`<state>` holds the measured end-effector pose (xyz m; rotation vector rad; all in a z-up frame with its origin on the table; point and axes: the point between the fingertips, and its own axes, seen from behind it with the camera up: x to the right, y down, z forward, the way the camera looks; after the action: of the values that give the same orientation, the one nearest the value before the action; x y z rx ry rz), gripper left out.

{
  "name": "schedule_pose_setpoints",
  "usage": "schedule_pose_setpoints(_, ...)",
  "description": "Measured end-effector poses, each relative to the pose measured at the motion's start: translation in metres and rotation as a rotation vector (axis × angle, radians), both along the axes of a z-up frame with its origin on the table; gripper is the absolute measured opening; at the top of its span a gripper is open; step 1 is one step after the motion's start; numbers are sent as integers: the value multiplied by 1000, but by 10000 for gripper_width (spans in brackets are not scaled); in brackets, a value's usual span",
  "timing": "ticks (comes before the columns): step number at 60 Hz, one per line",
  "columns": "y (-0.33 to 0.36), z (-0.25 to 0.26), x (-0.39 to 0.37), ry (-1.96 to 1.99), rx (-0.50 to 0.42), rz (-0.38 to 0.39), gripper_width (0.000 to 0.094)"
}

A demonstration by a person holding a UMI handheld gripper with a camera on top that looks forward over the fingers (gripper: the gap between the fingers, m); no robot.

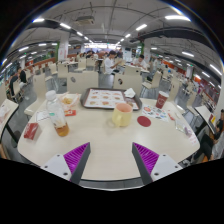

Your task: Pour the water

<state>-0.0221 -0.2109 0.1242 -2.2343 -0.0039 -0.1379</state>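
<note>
gripper (112, 160) spread, nothing between the pads, hanging over the near table (110, 150) edge, so by my read this is the approach step, no grasp yet. likely water source is the bottle (61, 122) far-left of the fingers, with a cup (122, 115) ahead near the tray (106, 98). next move calls for swinging left and closing on the bottle.

Open surface near the fingers, clutter further back.

Bare strip of surface (110, 150) lies just ahead of the spread fingers (75, 157), nothing between them. Beyond: yellow cup (122, 114) dead centre, tray (107, 97) behind it. Left side blocked by glass of amber drink (61, 126) and red packet (31, 131). Right side: red coaster (144, 121), red cup (162, 100). Gaps run either side of the yellow cup.
</note>
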Motion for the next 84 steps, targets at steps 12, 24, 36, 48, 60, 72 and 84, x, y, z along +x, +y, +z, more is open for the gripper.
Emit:
schedule_pose_setpoints(12, 30, -13, -131, 102, 80, 133, 847)
schedule_pose_setpoints(24, 95, -17, -202, 150, 176, 154, 849)
schedule_pose_setpoints(36, 156, -35, -220, 153, 219, 130, 772)
schedule_pose_setpoints(48, 181, -42, -227, 123, 263, 137, 510)
schedule_pose_setpoints(60, 179, -42, -230, 120, 235, 165, 418)
schedule_pose_setpoints(72, 186, 30, -211, 402, 270, 113, 419)
schedule_pose_setpoints(84, 222, 112, -160, 1032, 294, -29, 417)
